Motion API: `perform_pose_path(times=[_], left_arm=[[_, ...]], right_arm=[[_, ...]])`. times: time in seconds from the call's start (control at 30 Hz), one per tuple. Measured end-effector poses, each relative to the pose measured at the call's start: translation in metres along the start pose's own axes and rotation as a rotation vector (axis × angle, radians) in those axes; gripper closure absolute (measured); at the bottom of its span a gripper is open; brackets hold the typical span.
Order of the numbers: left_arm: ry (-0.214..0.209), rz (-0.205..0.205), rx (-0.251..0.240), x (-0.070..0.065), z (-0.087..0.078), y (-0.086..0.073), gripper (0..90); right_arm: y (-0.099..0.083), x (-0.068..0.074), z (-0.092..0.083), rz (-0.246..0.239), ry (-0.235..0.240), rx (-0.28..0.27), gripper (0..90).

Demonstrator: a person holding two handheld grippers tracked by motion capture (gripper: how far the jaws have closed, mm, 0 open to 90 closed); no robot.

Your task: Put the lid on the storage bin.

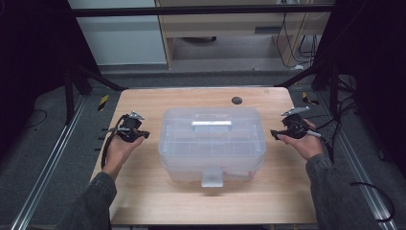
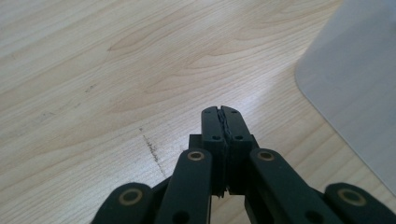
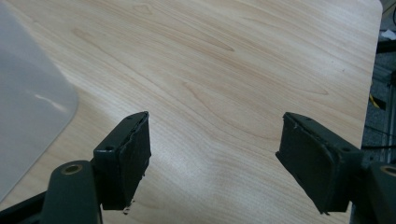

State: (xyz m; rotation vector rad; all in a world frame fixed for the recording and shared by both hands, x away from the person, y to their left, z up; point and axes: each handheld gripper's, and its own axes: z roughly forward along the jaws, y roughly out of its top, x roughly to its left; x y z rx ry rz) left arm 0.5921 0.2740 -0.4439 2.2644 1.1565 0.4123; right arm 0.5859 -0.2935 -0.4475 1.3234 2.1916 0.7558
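A clear plastic storage box with a lid and a front latch stands in the middle of the wooden table. My left gripper hovers just left of the box, its jaws pressed together with nothing between them; the box's rounded corner is at the right of the left gripper view. My right gripper is held just right of the box. Its jaws stand wide apart over bare wood, with the box's corner at the left of the right gripper view.
A small black round disc lies on the table behind the box. The table's far right corner is near the right gripper. Dark frame posts and cables stand beside the table on both sides.
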Motion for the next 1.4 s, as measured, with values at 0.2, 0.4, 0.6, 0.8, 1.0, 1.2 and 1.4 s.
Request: perform_pose_path(times=[0.2, 0.4, 0.6, 0.8, 1.0, 1.2, 1.4], left_arm=[[0.026, -0.031, -0.007, 0.007, 0.012, -0.007, 85.4], [0.058, -0.07, -0.058, 0.012, 0.018, -0.011, 74.2], [0.093, -0.11, -0.099, 0.012, 0.025, -0.011, 47.9], [0.128, -0.125, -0.094, 0.011, 0.033, -0.014, 30.7], [0.146, -0.137, -0.073, 0.008, 0.044, -0.017, 18.9], [0.122, -0.142, -0.103, 0.006, 0.053, -0.025, 7.6], [0.131, -0.145, -0.147, 0.006, 0.056, -0.031, 2.2]], right_arm=[[-0.003, -0.006, 0.016, 0.057, 0.003, 0.018, 24.2], [-0.009, -0.014, 0.03, 0.128, 0.011, 0.005, 17.7], [-0.008, -0.012, 0.039, 0.163, 0.001, -0.013, 12.0], [-0.011, -0.011, 0.046, 0.188, -0.005, -0.018, 10.7], [-0.014, -0.005, 0.053, 0.203, 0.001, -0.018, 9.8], [-0.024, 0.004, 0.06, 0.196, -0.041, -0.054, 4.6], [-0.027, 0.006, 0.061, 0.225, -0.065, -0.063, 0.3]])
